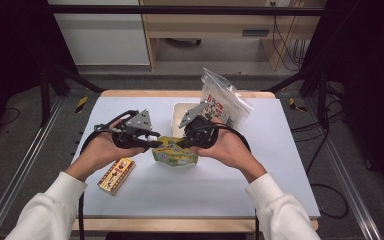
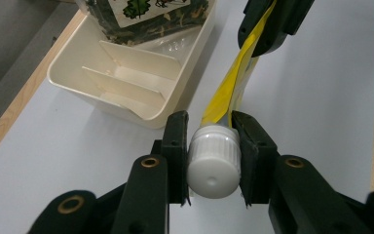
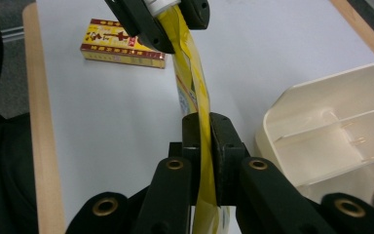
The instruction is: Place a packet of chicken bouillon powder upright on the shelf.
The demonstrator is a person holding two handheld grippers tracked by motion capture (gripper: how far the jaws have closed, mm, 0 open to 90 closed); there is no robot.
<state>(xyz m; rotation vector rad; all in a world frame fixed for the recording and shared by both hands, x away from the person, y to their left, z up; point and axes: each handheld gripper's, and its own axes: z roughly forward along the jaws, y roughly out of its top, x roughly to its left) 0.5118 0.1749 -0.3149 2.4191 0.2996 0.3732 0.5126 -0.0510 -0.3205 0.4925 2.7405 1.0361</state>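
1. Nearest you, your sleeved forearms come in from the bottom of the high view, and each hand holds a gripper above the middle of the table [image 1: 280, 165].
2. Your left gripper [image 1: 156, 142] has its jaws clamped on the white ribbed cap [image 2: 214, 161] of the yellow pouch [image 1: 175, 152]; in the left gripper view the cap sits squarely between the two pads, its flat end facing the camera.
3. Your right gripper [image 1: 181, 143] has its jaws pinched tight on the flat body of the pouch; in the right gripper view the thin yellow film runs edge-on between the pads.
4. The pouch hangs between the two grippers, held by both above the table, with its printed face sagging toward you in the high view.
5. To your left, near the front of the table, a yellow and red box [image 1: 116, 175] lies flat, well apart from the pouch.
6. Just beyond the grippers stands a cream tray [image 2: 102, 100] with thin dividers inside it.
7. At the far end of that tray, a clear bag [image 1: 223, 102] with a printed label stands upright, its lower end in the tray, close to the table's far edge.
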